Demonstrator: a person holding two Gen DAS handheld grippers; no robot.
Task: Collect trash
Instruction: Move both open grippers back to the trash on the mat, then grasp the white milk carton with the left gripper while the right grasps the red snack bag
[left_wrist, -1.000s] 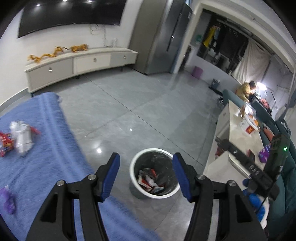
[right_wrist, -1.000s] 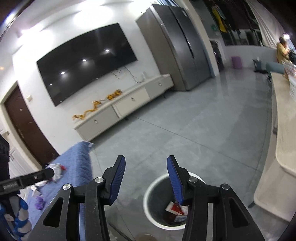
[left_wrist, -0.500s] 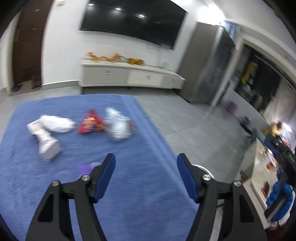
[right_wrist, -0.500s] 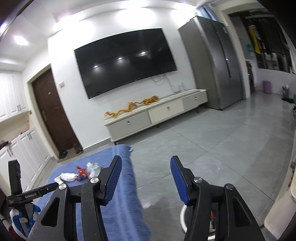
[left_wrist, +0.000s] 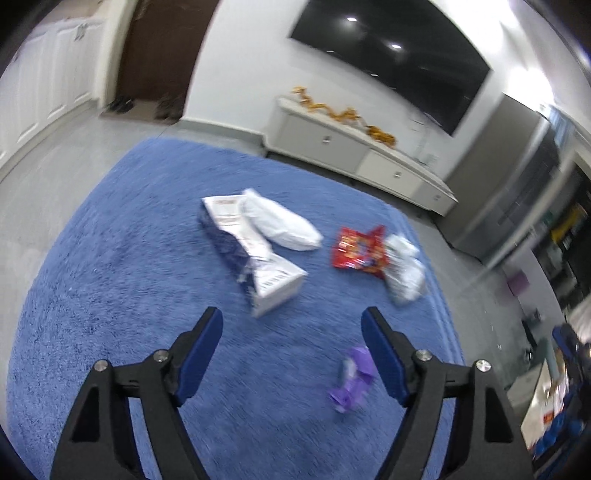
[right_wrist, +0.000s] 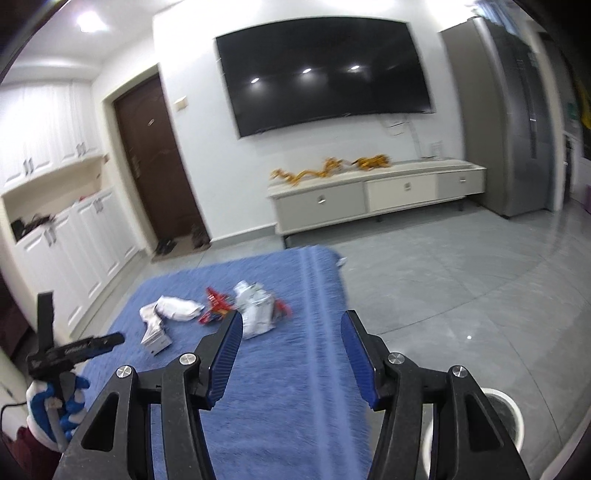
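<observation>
We have the left tongs (left_wrist: 291, 326) spread wide over the blue rug (left_wrist: 110, 277), jaws just opened further and nothing between the pads. Ahead of them on the rug lies the trash: a crushed white carton (left_wrist: 255, 258), with a white bag (left_wrist: 280, 221) touching its far side. To the right sits a red wrapper (left_wrist: 358, 251), and a crumpled silver bag (left_wrist: 404, 269) right against it near the rug's edge. A small purple wrapper (left_wrist: 351, 380) lies close to the right finger, still on the rug and clear of the pads.

Our right tongs (right_wrist: 291, 328) are held part open, empty too, pointing across the rug's right edge toward the grey floor (right_wrist: 461, 277). From this side the same pile shows beyond the left finger: carton (right_wrist: 155, 332), white bag (right_wrist: 177, 308), red wrapper (right_wrist: 216, 306), silver bag (right_wrist: 256, 308). The white bin (right_wrist: 513, 417) stands on the floor at lower right, partly hidden behind the right finger. At far left, a gloved hand (right_wrist: 55, 410) grips the other tool. Behind it all: TV (right_wrist: 325, 70), low cabinet (right_wrist: 376, 192), brown door (right_wrist: 151, 158).
</observation>
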